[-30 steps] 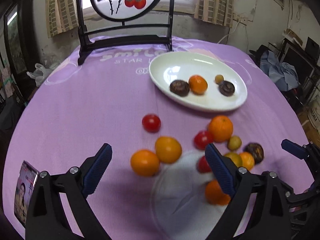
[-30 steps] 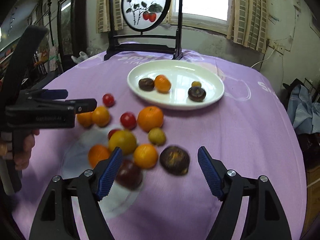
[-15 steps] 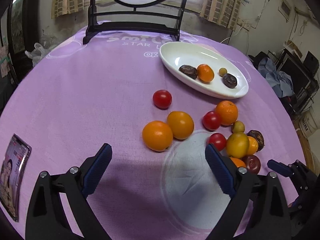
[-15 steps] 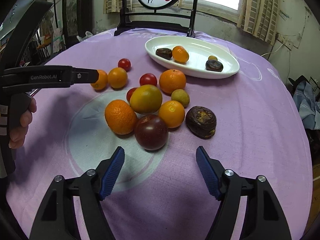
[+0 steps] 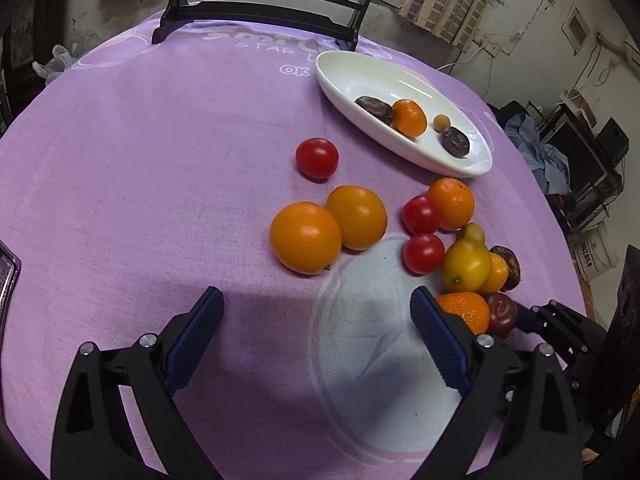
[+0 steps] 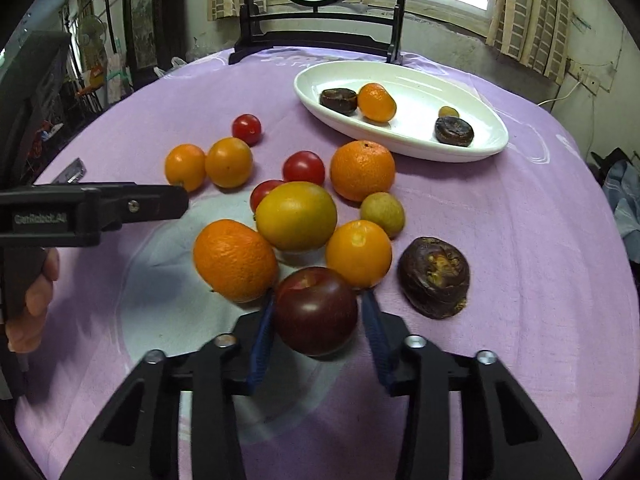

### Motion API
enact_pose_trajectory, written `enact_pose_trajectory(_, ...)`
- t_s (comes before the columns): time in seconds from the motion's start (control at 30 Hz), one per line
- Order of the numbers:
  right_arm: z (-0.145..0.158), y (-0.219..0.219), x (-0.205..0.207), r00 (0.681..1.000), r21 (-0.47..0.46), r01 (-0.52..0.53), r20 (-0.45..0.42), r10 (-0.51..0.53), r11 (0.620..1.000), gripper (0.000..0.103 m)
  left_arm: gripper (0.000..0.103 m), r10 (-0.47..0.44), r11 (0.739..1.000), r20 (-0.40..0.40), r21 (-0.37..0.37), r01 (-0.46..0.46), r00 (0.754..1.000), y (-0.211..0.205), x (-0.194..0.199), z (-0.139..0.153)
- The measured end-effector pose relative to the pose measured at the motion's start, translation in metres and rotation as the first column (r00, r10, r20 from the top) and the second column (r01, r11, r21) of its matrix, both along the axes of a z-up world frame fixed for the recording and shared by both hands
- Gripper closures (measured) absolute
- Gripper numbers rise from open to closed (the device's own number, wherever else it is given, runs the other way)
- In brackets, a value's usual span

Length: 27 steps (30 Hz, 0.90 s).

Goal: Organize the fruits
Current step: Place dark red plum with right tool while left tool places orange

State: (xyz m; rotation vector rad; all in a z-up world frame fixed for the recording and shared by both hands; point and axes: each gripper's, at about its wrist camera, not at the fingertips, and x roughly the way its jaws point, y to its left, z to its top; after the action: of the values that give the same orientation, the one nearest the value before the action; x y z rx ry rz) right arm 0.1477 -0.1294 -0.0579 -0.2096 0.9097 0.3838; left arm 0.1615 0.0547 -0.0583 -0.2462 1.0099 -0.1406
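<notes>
My right gripper has closed around a dark red plum that rests on the purple cloth; its fingers sit at both sides of it. The plum also shows in the left wrist view. Around it lie an orange, a yellow-orange fruit, a smaller orange and a wrinkled dark passion fruit. A white oval plate at the back holds several fruits. My left gripper is open and empty, short of two oranges.
Three red tomatoes lie among the loose fruit. A black stand with a round painted panel is at the table's far edge. A phone lies at the left. The table edge drops off on the right.
My right gripper has moved forward to the plum and narrowed around it. My left gripper has tilted down and come closer to the two oranges, still open.
</notes>
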Motion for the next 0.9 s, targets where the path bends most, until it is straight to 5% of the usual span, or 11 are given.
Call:
enact_pose_trajectory(0.1, 0.001, 0.003, -0.007, 0.999, -0.044, -0.015, 0.028, 0.016, 0.999, 0.065, 0.011, -0.011, 1.0, 0.01, -0.003, 0.011, 1.0, -0.004, -0.001, 0.001)
enact_pose_trajectory(0.27, 0.012, -0.017, -0.014, 0.998, 0.011, 0.031, 0.055, -0.031, 0.999, 0.065, 0.011, -0.077, 0.997, 0.092, 0.037, 0.074, 0.993, -0.023, -0.008, 0.006)
enact_pose_trajectory(0.57, 0.014, -0.063, -0.009, 0.984, 0.083, 0.172, 0.04, -0.176, 0.982, 0.065, 0.011, -0.141, 0.99, 0.108, 0.041, 0.138, 0.984, -0.046, -0.033, 0.018)
enact_pose_trajectory(0.9, 0.018, -0.063, -0.017, 0.984, 0.092, 0.156, 0.067, -0.163, 0.983, 0.065, 0.011, -0.269, 0.96, 0.117, 0.116, 0.255, 0.956, -0.085, -0.063, 0.027)
